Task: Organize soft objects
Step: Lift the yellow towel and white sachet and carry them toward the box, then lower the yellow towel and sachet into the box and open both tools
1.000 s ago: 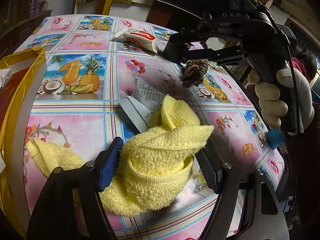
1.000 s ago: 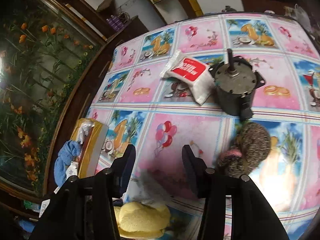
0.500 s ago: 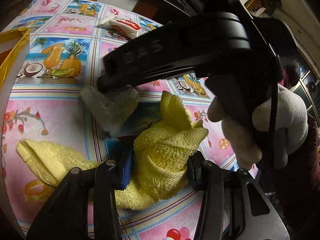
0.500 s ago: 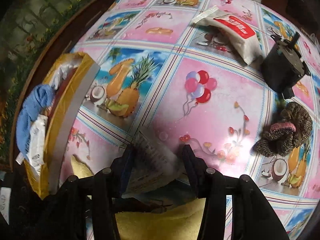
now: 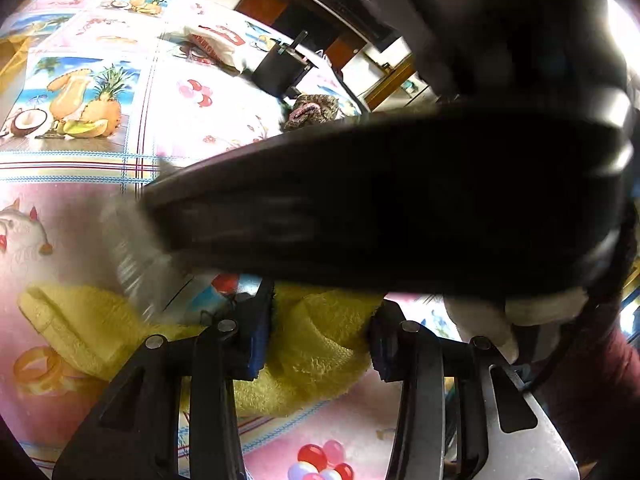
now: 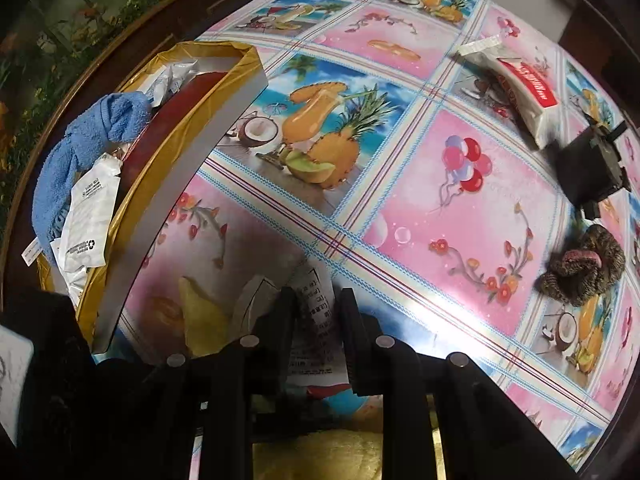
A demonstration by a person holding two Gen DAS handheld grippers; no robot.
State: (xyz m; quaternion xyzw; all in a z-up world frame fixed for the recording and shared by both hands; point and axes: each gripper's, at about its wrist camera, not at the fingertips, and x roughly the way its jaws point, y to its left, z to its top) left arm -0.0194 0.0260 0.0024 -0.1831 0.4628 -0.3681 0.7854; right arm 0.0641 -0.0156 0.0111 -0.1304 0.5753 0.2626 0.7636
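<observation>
On the table | left gripper jaws clamp yellow towel | right gripper jaws — just closing — pinch printed packet

Your widest open stretch of tablecloth lies mid-table; the gold box blocks the left edge, and the black motor and knit bundle crowd the right
</observation>
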